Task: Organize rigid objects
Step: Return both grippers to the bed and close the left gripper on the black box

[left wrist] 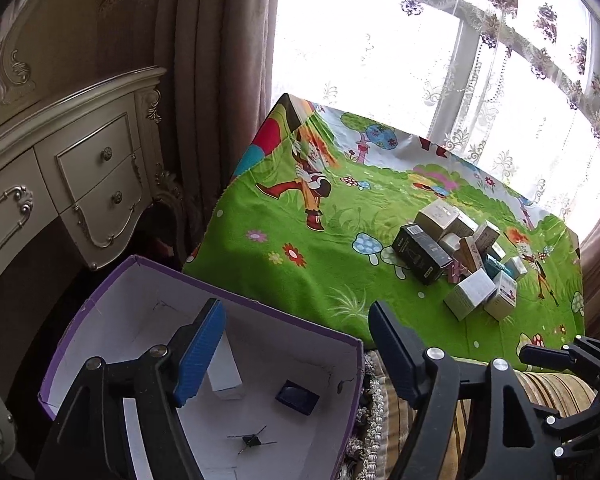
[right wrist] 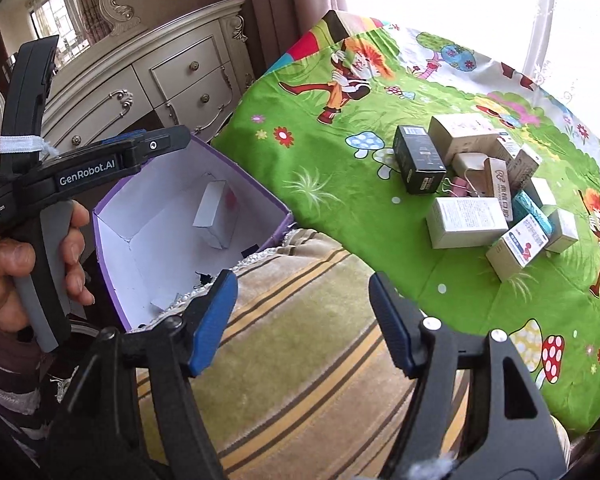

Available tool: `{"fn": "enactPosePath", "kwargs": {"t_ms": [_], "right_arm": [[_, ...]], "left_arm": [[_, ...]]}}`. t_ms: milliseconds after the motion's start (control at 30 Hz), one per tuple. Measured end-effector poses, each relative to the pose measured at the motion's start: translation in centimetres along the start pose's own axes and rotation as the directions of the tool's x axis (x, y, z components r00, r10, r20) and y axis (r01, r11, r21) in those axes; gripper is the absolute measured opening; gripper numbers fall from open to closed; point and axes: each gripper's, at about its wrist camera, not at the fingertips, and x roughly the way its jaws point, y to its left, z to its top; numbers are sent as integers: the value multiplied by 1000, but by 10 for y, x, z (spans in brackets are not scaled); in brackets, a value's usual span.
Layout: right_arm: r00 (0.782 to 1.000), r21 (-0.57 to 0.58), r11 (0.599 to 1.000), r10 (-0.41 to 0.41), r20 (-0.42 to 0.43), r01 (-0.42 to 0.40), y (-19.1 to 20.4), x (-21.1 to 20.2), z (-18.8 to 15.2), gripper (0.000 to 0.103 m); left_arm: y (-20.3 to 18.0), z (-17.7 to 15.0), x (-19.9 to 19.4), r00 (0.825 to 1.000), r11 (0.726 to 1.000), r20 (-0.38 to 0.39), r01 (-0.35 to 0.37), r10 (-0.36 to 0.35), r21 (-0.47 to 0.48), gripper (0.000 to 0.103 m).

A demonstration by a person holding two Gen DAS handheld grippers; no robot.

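The left gripper (left wrist: pixel 296 350) is spread wide with nothing between its blue pads, hanging over the purple-sided box (left wrist: pixel 148 272) at lower left, where a white carton (left wrist: pixel 225 368) and a small dark blue box (left wrist: pixel 297 397) lie. The right gripper (right wrist: pixel 302 320) is likewise spread and bare above the striped cushion (right wrist: pixel 300 360). The pile of small cartons (right wrist: pixel 480 184) sits on the green cartoon cloth (right wrist: pixel 340 216) at right of frame.

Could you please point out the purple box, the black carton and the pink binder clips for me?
Purple box (right wrist: pixel 276 218): right wrist view, on its outer purple wall.
Black carton (right wrist: pixel 418 162): right wrist view, on its top face.
Pink binder clips (right wrist: pixel 460 184): right wrist view, on a clip's pink body.
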Motion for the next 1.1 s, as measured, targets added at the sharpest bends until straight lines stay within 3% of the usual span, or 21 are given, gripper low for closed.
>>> {"fn": "enactPosePath", "kwargs": {"t_ms": [200,567,933,1100], "right_arm": [[996,115,990,-85,3,84,-48,-7,-10,71],[985,317,933,-174,-23,172,-122,-9,-16,72],[970,424,874,-239,-53,238,-165,2,-7,71],[962,510,819,-262,-74,262,-184,13,2,71]], "left_arm": [[-30,2,18,989,994,-101,106,-104,15,75],[-65,9,49,964,979,-178,203,-199,7,75],[-95,25,78,950,977,-226,212,-213,-28,75],[-106,35,93,950,979,-238,194,-203,-62,75]]}}
